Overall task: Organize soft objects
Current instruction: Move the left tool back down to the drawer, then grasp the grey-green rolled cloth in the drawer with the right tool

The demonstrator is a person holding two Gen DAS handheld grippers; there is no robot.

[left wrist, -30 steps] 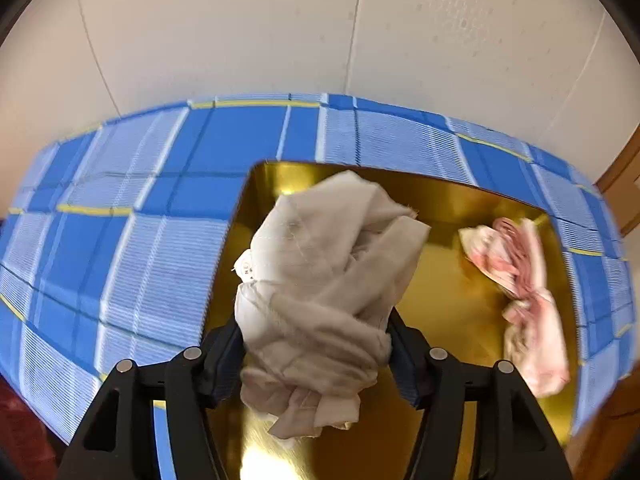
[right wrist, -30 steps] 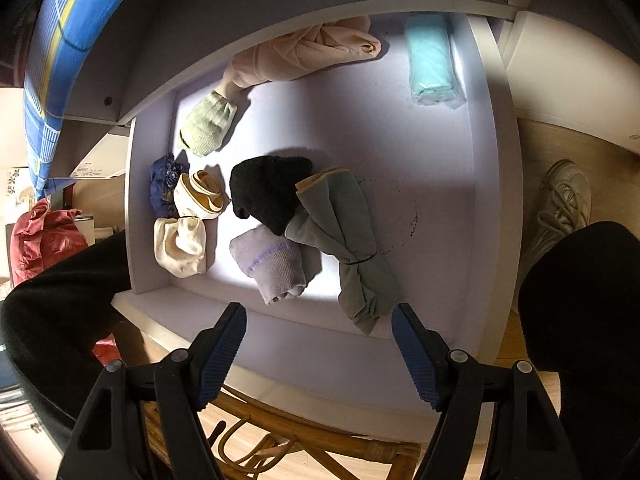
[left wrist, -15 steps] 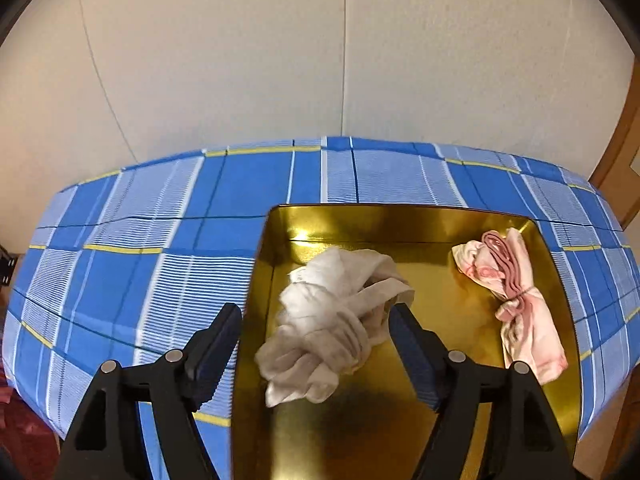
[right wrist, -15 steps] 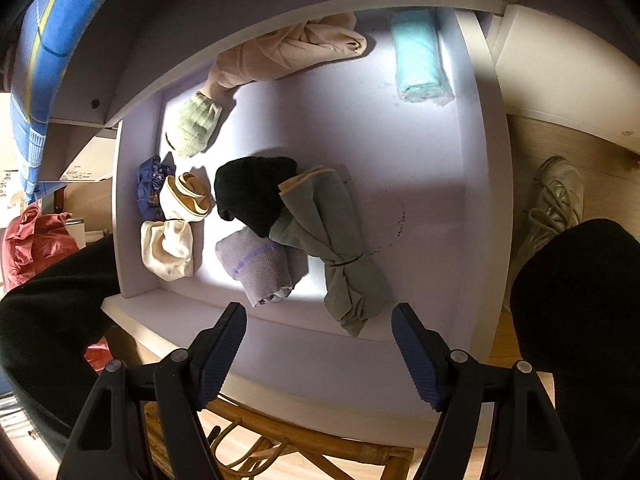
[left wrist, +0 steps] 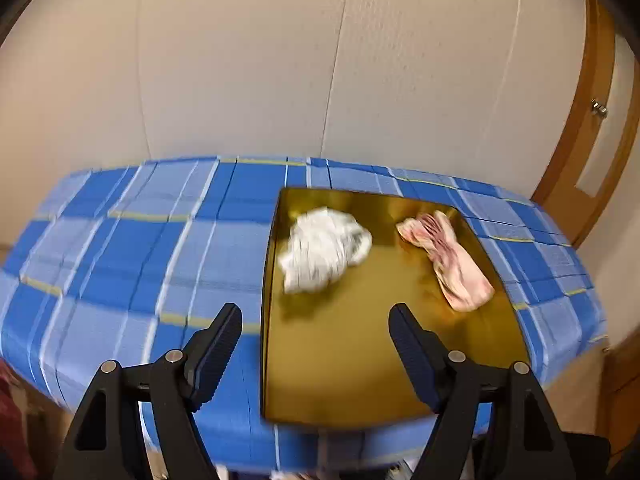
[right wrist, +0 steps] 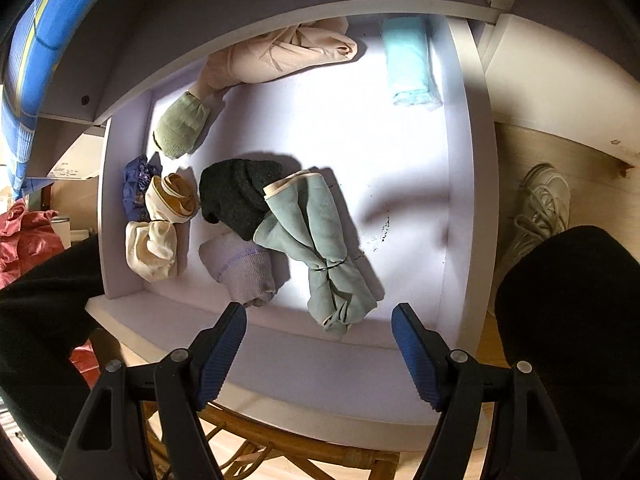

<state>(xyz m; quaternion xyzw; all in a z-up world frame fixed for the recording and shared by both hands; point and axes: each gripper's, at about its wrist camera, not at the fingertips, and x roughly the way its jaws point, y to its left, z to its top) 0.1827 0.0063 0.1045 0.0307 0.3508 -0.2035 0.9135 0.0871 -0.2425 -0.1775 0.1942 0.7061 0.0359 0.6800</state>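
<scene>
White cloth [left wrist: 324, 249] sits loose in the gold tray [left wrist: 360, 360]; my left gripper [left wrist: 316, 344] fingers just opened, empty, right gripper [right wrist: 318, 346] wide and empty over the drawer [right wrist: 460, 200], so the socks [right wrist: 320, 248] may snag.

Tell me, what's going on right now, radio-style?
Left gripper just opened, empty. White cloth on gold tray. Right gripper open above drawer of socks. Nothing in the way.
</scene>
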